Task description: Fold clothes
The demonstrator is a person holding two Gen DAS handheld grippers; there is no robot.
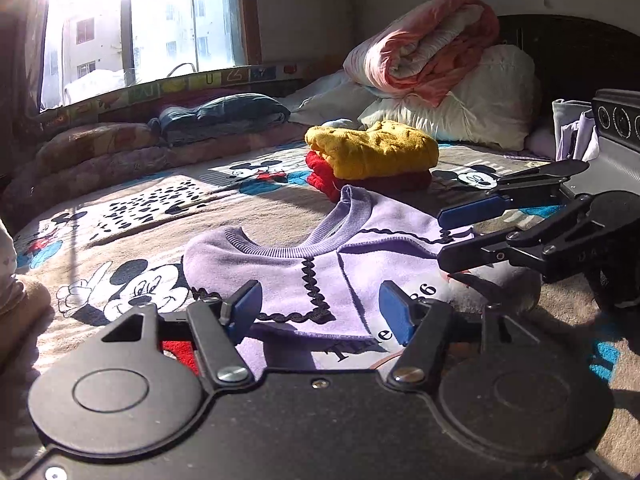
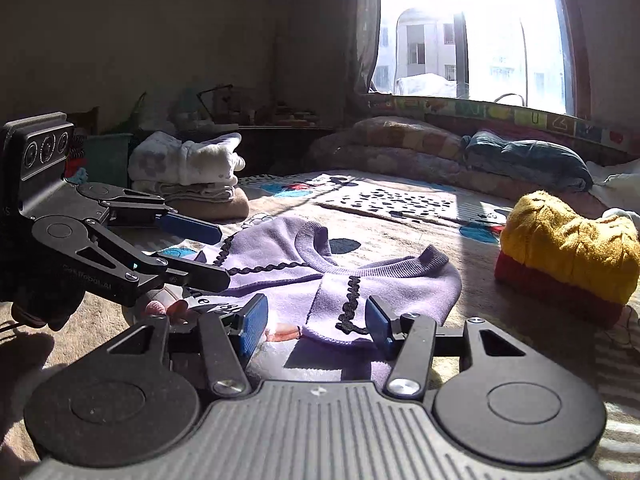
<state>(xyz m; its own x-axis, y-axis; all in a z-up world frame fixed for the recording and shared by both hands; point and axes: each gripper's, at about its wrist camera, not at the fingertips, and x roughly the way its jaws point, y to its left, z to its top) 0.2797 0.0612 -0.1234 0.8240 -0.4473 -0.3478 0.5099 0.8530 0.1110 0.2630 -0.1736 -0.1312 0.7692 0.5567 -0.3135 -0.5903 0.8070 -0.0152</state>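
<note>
A cartoon-print bed (image 1: 160, 208) carries a lilac sweater (image 1: 320, 276), folded yellow-on-red knits (image 1: 372, 156), pillows and blankets.

So I count one lilac top (image 1: 320, 276) spread out, plus one yellow sweater (image 1: 376, 152) on one red one (image 1: 332, 178). Two grippers, left (image 1: 320, 308) and right (image 2: 314, 322). One pink quilt roll (image 1: 424, 44) too.

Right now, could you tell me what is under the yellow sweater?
A folded red garment lies directly beneath the yellow sweater, both stacked on the cartoon blanket. Whether anything else sits within the stack is hidden.
</note>
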